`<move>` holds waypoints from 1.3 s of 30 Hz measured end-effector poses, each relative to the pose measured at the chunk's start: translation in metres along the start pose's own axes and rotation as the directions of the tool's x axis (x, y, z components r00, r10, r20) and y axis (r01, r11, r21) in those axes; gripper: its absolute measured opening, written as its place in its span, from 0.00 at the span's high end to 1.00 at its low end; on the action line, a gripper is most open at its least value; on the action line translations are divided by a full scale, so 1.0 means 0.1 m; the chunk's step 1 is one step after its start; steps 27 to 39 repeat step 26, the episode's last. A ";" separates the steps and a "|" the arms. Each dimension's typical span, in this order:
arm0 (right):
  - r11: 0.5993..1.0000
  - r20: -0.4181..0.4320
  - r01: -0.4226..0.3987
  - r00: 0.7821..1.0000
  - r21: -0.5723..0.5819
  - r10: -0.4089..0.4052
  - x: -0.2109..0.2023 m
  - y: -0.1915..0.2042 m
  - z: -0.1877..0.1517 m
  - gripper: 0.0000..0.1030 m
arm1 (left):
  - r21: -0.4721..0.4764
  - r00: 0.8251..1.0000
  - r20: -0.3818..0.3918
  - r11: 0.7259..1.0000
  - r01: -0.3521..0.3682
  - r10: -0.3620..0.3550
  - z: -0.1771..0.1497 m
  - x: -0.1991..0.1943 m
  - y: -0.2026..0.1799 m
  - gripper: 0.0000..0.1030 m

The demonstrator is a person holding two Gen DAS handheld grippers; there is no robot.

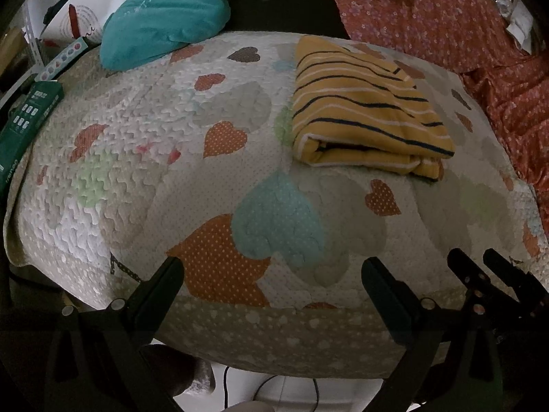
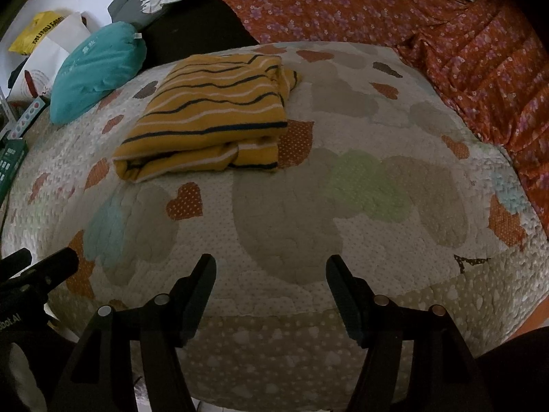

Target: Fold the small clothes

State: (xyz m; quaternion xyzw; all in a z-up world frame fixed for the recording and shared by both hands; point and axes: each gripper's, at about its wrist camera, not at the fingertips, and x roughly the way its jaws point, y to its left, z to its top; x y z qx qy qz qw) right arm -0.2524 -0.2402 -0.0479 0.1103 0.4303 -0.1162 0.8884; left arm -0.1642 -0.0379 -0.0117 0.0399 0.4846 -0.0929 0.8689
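The left gripper point(image 1: 272, 267) is being held low with its jaws spread wide and nothing between them. The right gripper point(image 2: 271, 267) is being held just beside it, jaws likewise parted and empty. Each gripper's fingers are being caught at the edge of the other's view.

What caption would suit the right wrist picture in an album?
A folded mustard-yellow striped garment rests on the heart-patterned quilt, with the open, empty right gripper hovering near the quilt's front edge.
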 end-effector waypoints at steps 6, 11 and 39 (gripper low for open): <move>1.000 0.001 0.000 1.000 -0.010 0.000 0.00 0.01 -0.01 0.31 | -0.004 1.000 0.001 1.000 0.002 -0.002 0.00 0.00 0.00 0.00; 1.000 0.001 0.000 1.000 -0.013 0.000 0.01 0.02 0.00 0.31 | -0.005 1.000 -0.001 1.000 0.006 -0.006 0.00 0.00 -0.01 0.00; 0.999 0.002 -0.002 1.000 -0.035 0.002 0.02 0.04 0.01 0.31 | -0.003 1.000 -0.003 1.000 -0.011 0.011 -0.03 -0.01 -0.10 0.00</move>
